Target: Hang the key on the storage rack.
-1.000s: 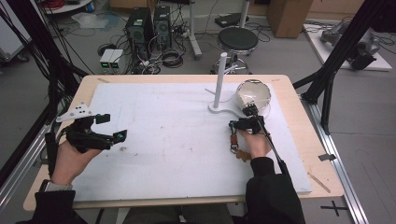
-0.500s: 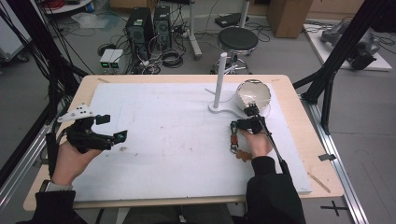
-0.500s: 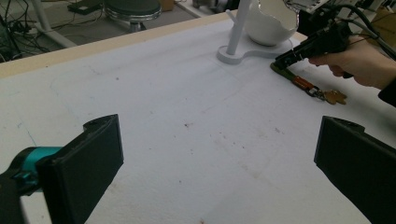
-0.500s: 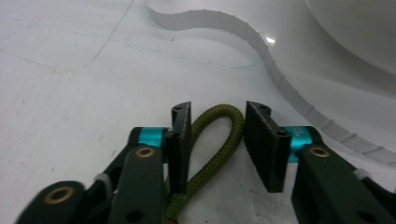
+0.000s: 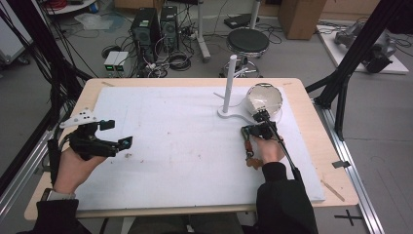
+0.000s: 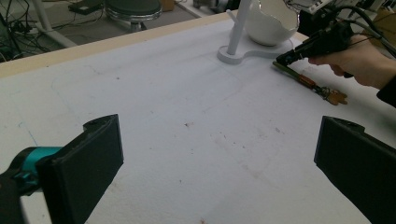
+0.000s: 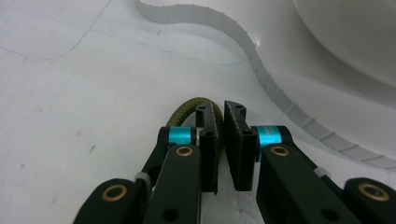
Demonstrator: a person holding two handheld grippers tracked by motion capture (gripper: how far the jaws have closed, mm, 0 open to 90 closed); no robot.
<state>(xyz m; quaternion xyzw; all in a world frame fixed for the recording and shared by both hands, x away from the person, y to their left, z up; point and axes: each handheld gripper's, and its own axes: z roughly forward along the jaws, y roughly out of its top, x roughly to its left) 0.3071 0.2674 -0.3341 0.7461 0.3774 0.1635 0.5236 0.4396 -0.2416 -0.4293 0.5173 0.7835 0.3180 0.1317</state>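
Since the earlier frame, our right gripper (image 7: 223, 122) has closed its jaws on the olive cord (image 7: 187, 108) of a strap lying beside the white stand (image 5: 228, 85). Grip secured; lifting and placing remain, likely into the bowl (image 5: 264, 99) behind. Left gripper (image 6: 215, 163): jaws wide, empty, well left of the stand.

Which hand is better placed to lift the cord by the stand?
Right. The right gripper has just closed on the olive cord beside the white stand, while the left gripper sits open across the table.
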